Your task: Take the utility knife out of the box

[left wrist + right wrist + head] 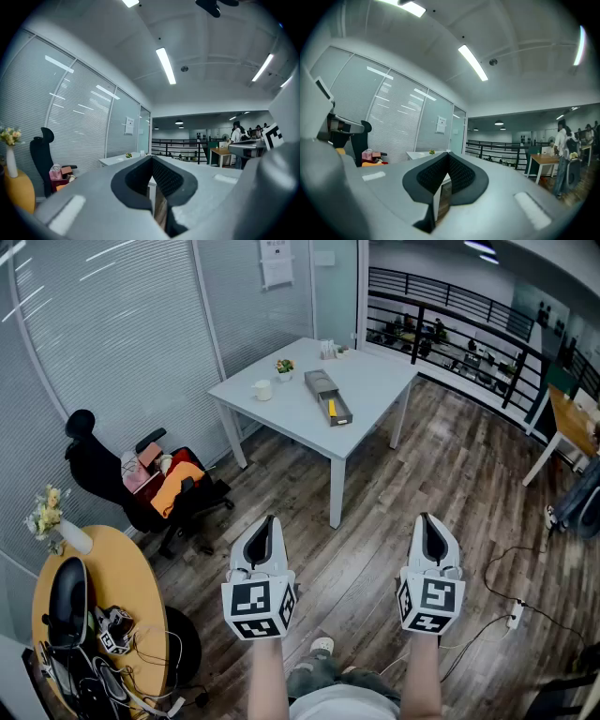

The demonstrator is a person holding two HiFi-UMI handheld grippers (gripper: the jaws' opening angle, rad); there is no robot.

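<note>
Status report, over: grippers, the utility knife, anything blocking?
Left gripper and right gripper: jaws shut, empty, level, short of the white square table. Yellow utility knife lies in the open grey box on it. Only wooden floor between, nothing blocking.

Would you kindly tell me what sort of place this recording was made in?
Most likely an office: a white table stands beside glass partitions fitted with blinds, a black office chair sits nearby, and a black railing borders the room.

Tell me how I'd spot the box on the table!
Look at the white square table by the glass wall. Near its middle lies a long grey open box with something yellow inside. The white cup and small potted flowers beside it are smaller and rounder.
</note>
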